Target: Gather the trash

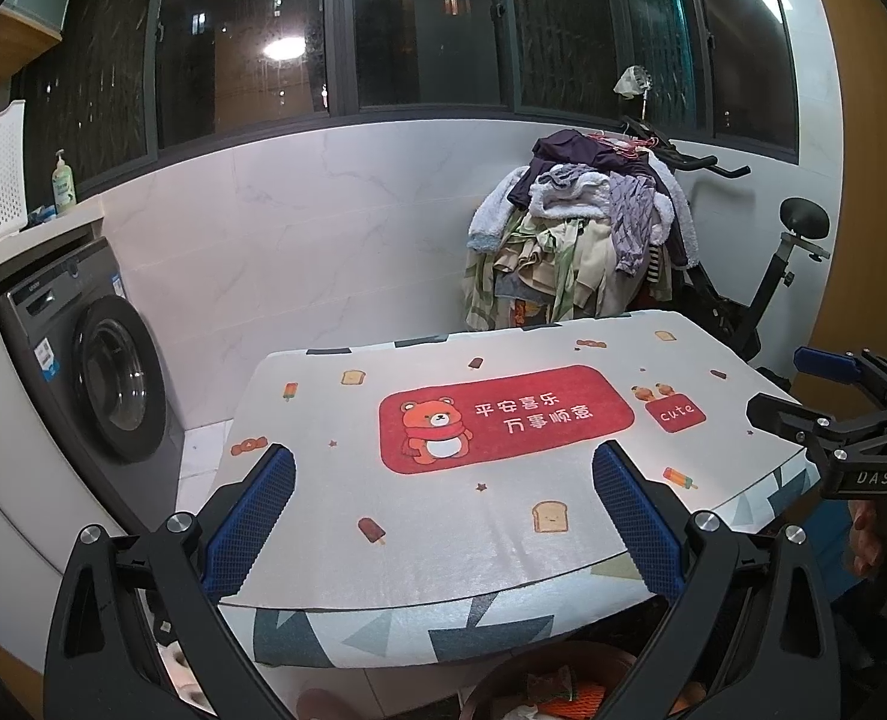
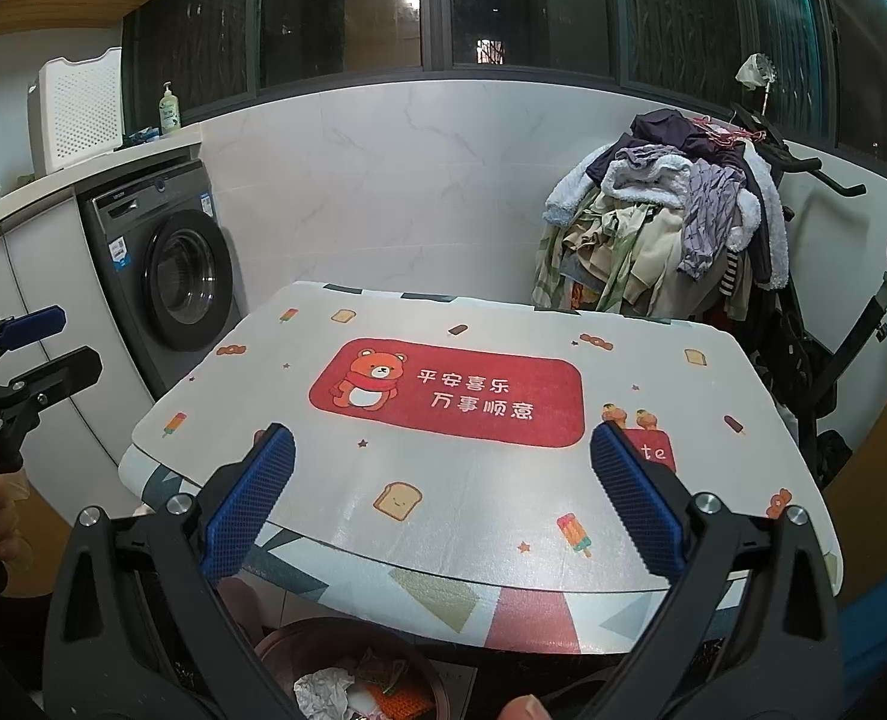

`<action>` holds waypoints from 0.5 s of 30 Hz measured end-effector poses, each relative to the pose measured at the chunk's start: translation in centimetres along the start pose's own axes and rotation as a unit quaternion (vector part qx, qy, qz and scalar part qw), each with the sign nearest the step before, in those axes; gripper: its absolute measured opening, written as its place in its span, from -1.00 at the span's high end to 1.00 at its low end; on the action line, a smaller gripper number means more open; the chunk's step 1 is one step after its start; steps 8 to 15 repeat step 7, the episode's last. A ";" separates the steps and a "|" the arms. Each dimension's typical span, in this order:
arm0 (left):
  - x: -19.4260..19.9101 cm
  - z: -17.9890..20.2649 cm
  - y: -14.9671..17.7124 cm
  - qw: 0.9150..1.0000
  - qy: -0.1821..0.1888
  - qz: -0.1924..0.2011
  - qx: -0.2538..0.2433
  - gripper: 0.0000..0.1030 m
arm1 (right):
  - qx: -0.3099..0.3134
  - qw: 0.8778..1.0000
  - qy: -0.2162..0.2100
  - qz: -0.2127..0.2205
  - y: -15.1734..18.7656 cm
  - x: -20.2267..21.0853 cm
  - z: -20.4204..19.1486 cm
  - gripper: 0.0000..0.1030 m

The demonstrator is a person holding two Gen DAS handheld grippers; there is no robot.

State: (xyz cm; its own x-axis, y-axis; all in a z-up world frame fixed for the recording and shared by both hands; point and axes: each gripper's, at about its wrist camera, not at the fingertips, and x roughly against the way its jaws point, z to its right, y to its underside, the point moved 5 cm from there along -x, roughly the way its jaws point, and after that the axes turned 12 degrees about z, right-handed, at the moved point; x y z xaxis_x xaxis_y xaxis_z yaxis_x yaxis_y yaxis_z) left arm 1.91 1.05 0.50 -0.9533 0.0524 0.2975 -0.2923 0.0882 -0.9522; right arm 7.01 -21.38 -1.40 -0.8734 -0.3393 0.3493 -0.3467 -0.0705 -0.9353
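- Left gripper [image 1: 443,516] hangs at lower centre over the table [image 1: 335,420], blue fingers [image 1: 251,522] spread wide and holding nothing.
- Right gripper [image 2: 443,510], lower centre of its own view, is likewise wide apart and empty, seemingly held ready.
- Trash [image 2: 323,693] lies in a brown bin [image 2: 299,639] at bottom centre, below the table's near edge, so drops fall straight in.
- No loose scrap shows on the printed mat [image 2: 455,390]; collection looks done.

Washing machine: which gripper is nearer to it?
Left. The left gripper hangs over the table's near-left edge, on the washing machine side; the right gripper is further right.
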 end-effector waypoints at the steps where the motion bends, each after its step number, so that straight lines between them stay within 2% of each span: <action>1: -0.1 0.0 0.0 1.000 -0.001 0.000 -0.002 -0.88 | 0.000 1.000 0.000 0.000 -0.1 0.0 0.1 -0.89; 15: -0.2 -0.1 0.1 1.000 -0.012 -0.001 -0.006 -0.88 | 0.000 1.000 0.000 0.000 0.0 0.0 0.0 -0.89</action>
